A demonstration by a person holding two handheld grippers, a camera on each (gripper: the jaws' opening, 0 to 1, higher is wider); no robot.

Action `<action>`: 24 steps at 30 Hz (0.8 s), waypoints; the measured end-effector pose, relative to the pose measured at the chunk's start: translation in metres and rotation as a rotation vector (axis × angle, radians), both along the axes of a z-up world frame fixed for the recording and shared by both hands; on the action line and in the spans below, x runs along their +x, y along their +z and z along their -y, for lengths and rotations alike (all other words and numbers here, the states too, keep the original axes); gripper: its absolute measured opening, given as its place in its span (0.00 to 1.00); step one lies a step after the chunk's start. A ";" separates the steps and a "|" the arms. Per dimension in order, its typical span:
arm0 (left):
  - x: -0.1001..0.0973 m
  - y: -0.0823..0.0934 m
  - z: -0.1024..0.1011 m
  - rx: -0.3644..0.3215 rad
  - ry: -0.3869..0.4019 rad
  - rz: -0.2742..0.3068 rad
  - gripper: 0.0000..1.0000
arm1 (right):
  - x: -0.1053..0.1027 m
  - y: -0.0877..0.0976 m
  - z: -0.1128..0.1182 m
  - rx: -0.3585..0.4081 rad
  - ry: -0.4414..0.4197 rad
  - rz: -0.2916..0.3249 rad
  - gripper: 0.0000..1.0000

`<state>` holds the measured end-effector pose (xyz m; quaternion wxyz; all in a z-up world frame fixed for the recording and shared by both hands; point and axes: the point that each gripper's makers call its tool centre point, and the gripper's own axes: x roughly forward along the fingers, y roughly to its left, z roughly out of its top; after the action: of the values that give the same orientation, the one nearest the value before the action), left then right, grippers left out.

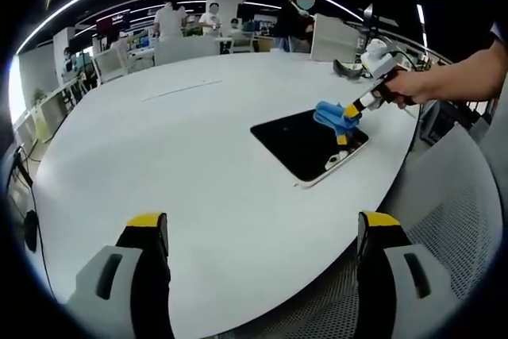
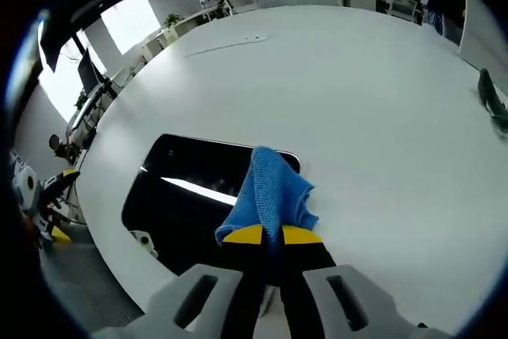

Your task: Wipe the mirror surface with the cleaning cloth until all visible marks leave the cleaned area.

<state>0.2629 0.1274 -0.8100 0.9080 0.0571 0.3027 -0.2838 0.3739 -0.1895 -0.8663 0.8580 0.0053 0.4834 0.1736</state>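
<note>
Step in hand: wiping the mirror [image 2: 190, 196] with the cleaning cloth [image 2: 270, 192]; judged as underway, with how much of the glass is done unclear.
Mirror: a dark rectangular panel lying flat on the white counter [image 1: 198, 156], close to the counter's curved edge nearest the person.
Cloth: blue, bunched, draped down from the right claw [image 2: 271, 236] onto the mirror's far long edge; in the left gripper view it sits at the corner of the mirror farthest from the counter edge.
Right claw: jaws pressed together, pinching the cloth between the yellow tips.
Left claw [image 1: 262, 232]: spread wide, holding nothing, hovering over the counter's near edge, well apart from the mirror.
Arm pose: in the left gripper view the person's hand [image 1: 413, 89] reaches in from the right, forearm nearly level, the right claw angled down toward the glass.
Doing it well: keep the cloth flat on the glass, use overlapping passes across the whole panel, and press lightly so the mirror does not slide off the edge.
Marks: 1 bright streak shows on the glass, probably a light's reflection; cannot tell for sure.
</note>
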 end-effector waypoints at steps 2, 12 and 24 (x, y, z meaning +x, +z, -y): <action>0.000 0.000 -0.001 0.005 0.000 0.000 0.99 | -0.001 -0.002 0.000 0.001 -0.001 -0.006 0.00; 0.000 0.000 -0.001 0.009 -0.003 0.003 0.98 | -0.004 -0.001 -0.001 0.004 -0.024 -0.001 0.01; 0.002 0.002 0.000 0.011 -0.009 0.016 0.99 | -0.022 0.000 -0.002 0.023 -0.067 -0.008 0.01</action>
<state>0.2652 0.1275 -0.8077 0.9088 0.0657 0.2969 -0.2858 0.3518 -0.1879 -0.8664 0.8614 0.0320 0.4841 0.1504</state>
